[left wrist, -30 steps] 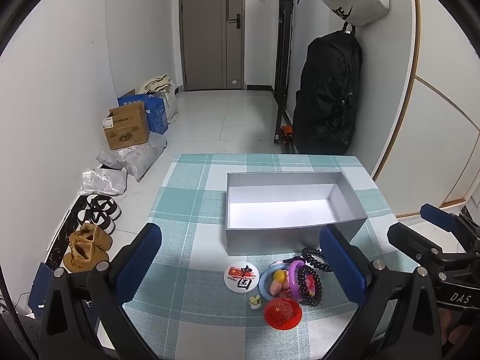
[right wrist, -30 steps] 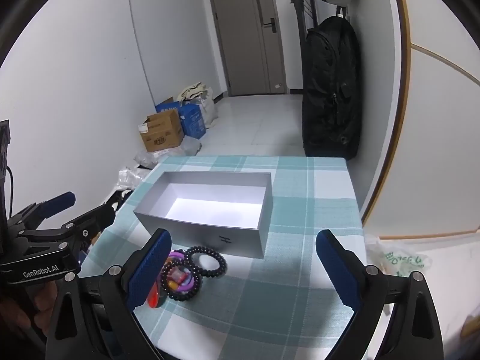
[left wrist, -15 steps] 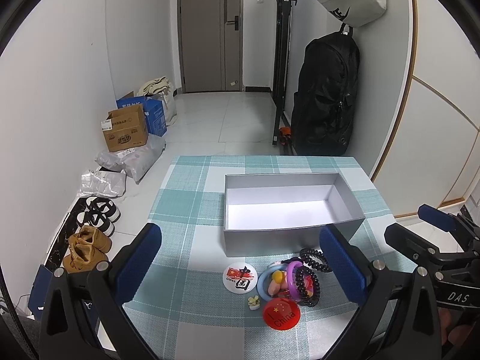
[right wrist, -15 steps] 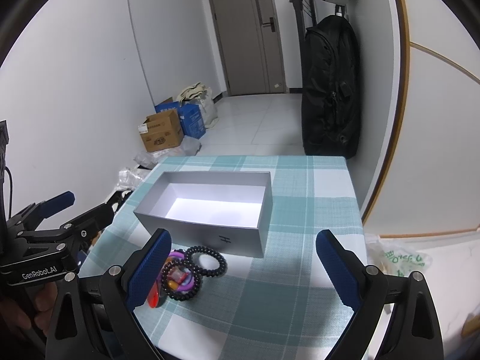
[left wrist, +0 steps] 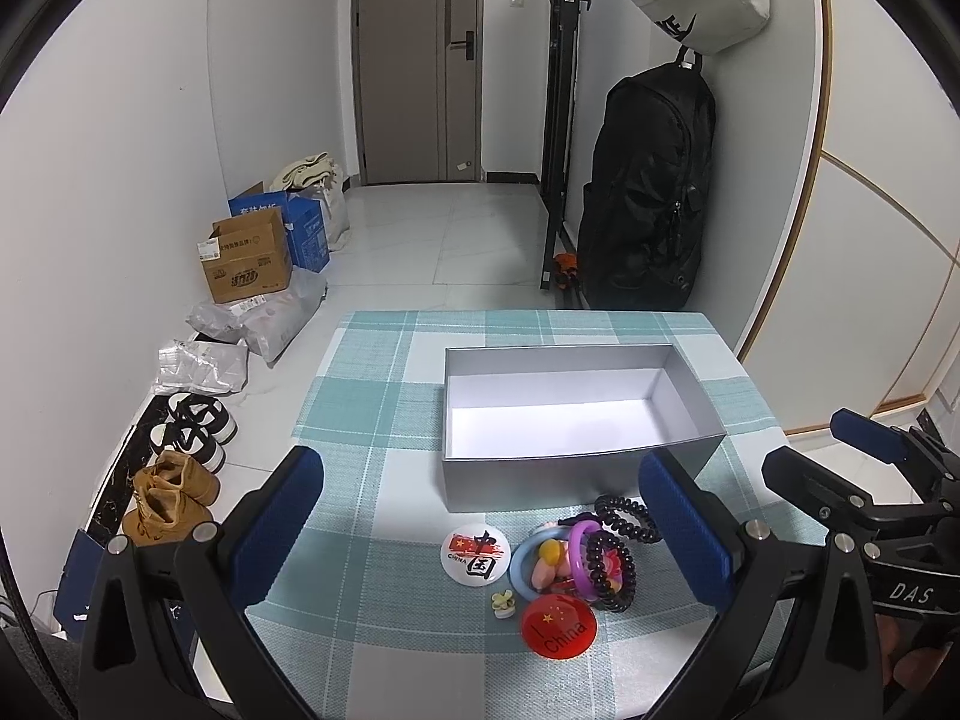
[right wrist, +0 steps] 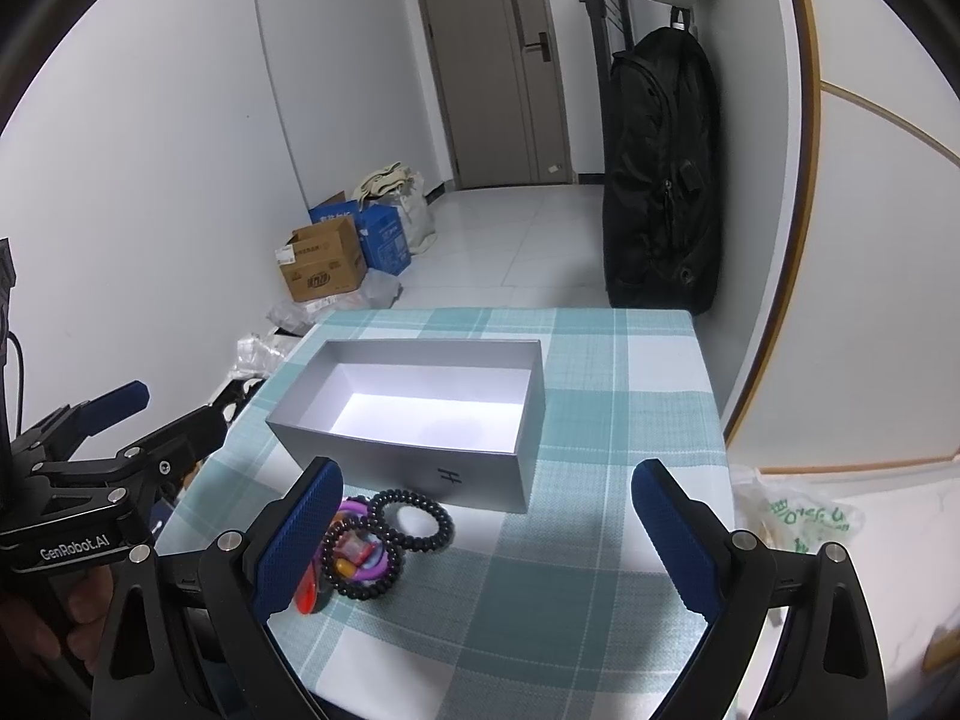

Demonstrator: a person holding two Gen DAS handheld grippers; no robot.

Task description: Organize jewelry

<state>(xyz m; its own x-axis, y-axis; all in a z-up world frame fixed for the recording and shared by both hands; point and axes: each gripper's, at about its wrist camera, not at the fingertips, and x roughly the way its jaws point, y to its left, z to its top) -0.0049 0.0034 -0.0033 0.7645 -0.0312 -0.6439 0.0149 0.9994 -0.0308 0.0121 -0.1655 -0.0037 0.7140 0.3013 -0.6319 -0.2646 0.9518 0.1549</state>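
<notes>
Hovering above the checked tablecloth (left wrist: 384, 372), the left gripper (left wrist: 480, 516) and the right gripper (right wrist: 486, 516) both stand wide apart, holding nothing. An open grey box (left wrist: 576, 474) sits mid-table, nothing visible inside. Just in front of it lies the jewelry pile: 2 black bead bracelets (right wrist: 414, 519), a purple ring (left wrist: 577, 546), a blue ring (left wrist: 521, 564), 1 white badge (left wrist: 476, 550), 1 red badge (left wrist: 559, 624) and a small flower charm (left wrist: 503, 602).

Entryway of a home, seen from a small table.
A grey front door (left wrist: 420, 60) at the far end, shoes (left wrist: 180, 462) along the left wall, cardboard boxes (left wrist: 246, 264), a black backpack (left wrist: 648, 198) on the right, and a checked tablecloth (left wrist: 372, 396).
</notes>
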